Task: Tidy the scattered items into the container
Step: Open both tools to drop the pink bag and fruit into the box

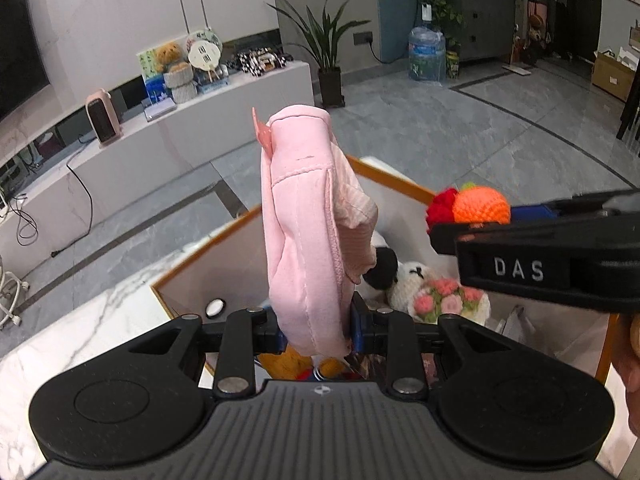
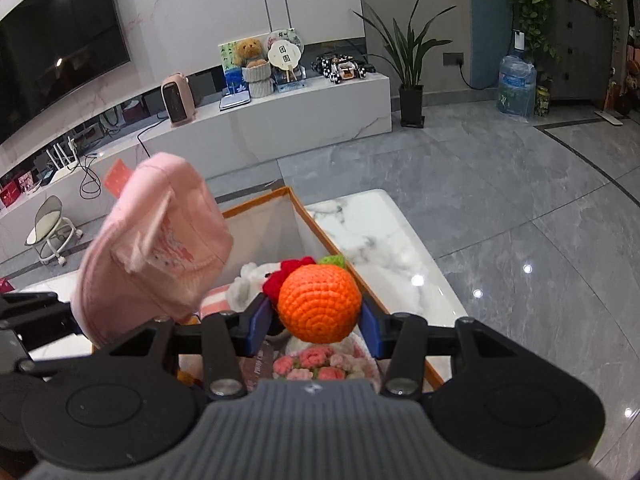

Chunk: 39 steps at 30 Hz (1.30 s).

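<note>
White marble-patterned bench [image 2: 372, 224], grey veining, standing on grey tiled floor [image 2: 520, 184]. Orange-rimmed white container [image 2: 298, 210] rests directly on the bench top.

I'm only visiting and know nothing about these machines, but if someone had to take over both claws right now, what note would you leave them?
Left claw: shut on the pink cap, held above the storage box.
Right claw: shut on the crocheted orange, also over the box, beside the cap.
Already in the box: a white plush toy and a crocheted flower bouquet, among other things I can't make out.
The box stands on the marble table.
Left to do: lower both items into the box and let go. Whether anything else is still scattered about is out of view.
</note>
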Tool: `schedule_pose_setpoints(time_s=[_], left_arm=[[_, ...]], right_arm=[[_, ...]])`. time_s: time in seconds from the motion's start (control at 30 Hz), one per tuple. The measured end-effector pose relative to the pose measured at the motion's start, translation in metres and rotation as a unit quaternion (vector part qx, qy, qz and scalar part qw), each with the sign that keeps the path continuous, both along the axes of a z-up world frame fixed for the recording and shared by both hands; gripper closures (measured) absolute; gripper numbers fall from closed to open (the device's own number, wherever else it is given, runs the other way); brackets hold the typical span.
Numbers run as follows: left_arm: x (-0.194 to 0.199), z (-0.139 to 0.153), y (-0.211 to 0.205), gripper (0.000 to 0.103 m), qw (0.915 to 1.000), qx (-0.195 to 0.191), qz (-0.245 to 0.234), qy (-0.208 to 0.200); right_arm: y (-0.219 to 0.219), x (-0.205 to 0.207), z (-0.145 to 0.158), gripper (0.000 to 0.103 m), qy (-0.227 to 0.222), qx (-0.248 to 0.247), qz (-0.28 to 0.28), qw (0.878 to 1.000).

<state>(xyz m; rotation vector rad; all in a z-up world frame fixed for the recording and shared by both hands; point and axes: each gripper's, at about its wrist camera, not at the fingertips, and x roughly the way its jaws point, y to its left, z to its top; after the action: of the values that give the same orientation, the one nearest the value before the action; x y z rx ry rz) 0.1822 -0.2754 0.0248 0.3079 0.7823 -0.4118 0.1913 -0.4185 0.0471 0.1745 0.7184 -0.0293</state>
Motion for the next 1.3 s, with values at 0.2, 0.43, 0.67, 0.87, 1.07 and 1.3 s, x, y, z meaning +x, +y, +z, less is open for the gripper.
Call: schedule_pose_setpoints(time_s=[0.2,0.43,0.67,0.87,1.07,1.3], left_arm=[[0.002,-0.015,0.002,0.07,0.9998,0.007,0.003,0.02],[0.002,-0.028,0.002,0.068,0.9993,0.013,0.003,0.034],[0.003,-0.034,-0.003,0.038,0.9989,0.029,0.0,0.037],[0.0,-0.03,-0.003,0.031,0.9994,0.029,0.001,0.021],[-0.005,-0.02,-0.001,0.031,0.9996,0.026,0.001,0.01],[-0.013,-0.006,0.004,0.03,0.9998,0.022,0.003,-0.003]], right_arm=[[0.003,0.005,-0.009,0.052,0.013,0.003,0.011,1.0],[0.01,0.012,-0.026,0.049,0.04,-0.015,0.023,0.999],[0.007,0.013,-0.027,0.025,0.04,-0.027,0.012,0.999],[0.004,0.013,-0.022,0.024,0.031,-0.021,0.007,0.999],[0.007,0.01,-0.014,0.024,0.016,-0.02,0.005,1.0],[0.005,-0.002,0.007,0.024,-0.016,-0.014,-0.004,1.0]])
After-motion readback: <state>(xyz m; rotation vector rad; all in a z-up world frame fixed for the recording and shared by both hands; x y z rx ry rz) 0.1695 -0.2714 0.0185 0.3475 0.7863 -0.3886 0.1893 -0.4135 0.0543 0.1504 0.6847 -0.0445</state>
